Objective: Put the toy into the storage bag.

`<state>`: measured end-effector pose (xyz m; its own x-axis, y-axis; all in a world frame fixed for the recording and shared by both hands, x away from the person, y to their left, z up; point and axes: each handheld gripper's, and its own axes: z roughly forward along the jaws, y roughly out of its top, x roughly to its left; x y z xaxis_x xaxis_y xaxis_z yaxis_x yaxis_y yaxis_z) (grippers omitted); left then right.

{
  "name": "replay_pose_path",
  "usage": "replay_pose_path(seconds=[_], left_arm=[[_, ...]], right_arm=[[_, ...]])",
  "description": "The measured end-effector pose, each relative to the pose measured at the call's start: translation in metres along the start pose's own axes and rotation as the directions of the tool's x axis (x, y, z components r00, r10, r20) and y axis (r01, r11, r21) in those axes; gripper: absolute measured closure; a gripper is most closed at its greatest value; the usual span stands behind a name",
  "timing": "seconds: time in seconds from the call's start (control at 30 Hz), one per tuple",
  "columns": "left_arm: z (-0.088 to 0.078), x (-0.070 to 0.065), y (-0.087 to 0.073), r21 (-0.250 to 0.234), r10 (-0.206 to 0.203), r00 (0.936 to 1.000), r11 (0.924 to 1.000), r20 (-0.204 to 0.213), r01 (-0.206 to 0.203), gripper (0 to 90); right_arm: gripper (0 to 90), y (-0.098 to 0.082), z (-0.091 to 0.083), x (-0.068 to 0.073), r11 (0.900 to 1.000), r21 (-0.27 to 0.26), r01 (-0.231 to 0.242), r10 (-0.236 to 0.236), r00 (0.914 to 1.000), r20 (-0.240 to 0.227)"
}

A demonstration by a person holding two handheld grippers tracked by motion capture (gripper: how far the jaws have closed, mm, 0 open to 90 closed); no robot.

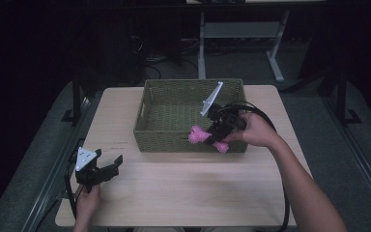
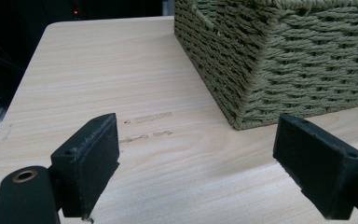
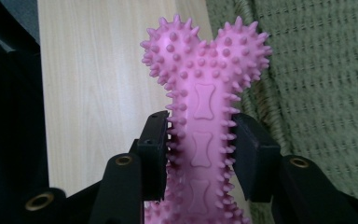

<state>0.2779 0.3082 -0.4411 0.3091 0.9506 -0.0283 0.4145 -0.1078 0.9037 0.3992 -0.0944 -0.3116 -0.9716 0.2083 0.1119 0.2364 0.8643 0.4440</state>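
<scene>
Two black jaws of the right tool [image 3: 200, 149] pinch the shaft of a pink spiky bone toy [image 3: 205, 107], held over the front wall of the green woven basket [image 1: 174, 133]. Left tool [image 1: 107, 166] rests spread on the counter [image 1: 188, 188], well apart from the toy, near the basket's corner.

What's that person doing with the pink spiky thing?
A person is holding a gripper in each hand at a wooden table. The right gripper is clamped on the shaft of a pink spiky bone toy, holding it at the front edge of a green woven basket. It looks like the toy is headed into the basket, though that is a guess. The left gripper rests near the table's front left corner with its jaws open and nothing between them.
</scene>
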Motion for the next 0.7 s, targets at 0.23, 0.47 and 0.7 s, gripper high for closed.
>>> replay_pose_path(seconds=[0.23,0.47,0.7], left_arm=[[0.001,-0.001,0.000,-0.001,0.000,1.0000,1.0000,0.002,0.000,13.9],[0.002,-0.001,0.000,0.002,0.002,1.0000,1.0000,0.003,-0.002,13.8],[0.002,0.000,-0.001,0.004,0.005,1.0000,1.0000,-0.002,-0.005,13.9]], right_arm=[[58.2,0.010,-0.006,-0.011,1.000,-0.005,0.002,-0.002,1.0000,0.006],[58.2,0.021,-0.014,-0.023,1.000,-0.014,0.013,-0.013,0.9999,0.009],[58.2,0.028,-0.016,-0.038,1.000,-0.017,0.006,-0.006,1.0000,0.002]])
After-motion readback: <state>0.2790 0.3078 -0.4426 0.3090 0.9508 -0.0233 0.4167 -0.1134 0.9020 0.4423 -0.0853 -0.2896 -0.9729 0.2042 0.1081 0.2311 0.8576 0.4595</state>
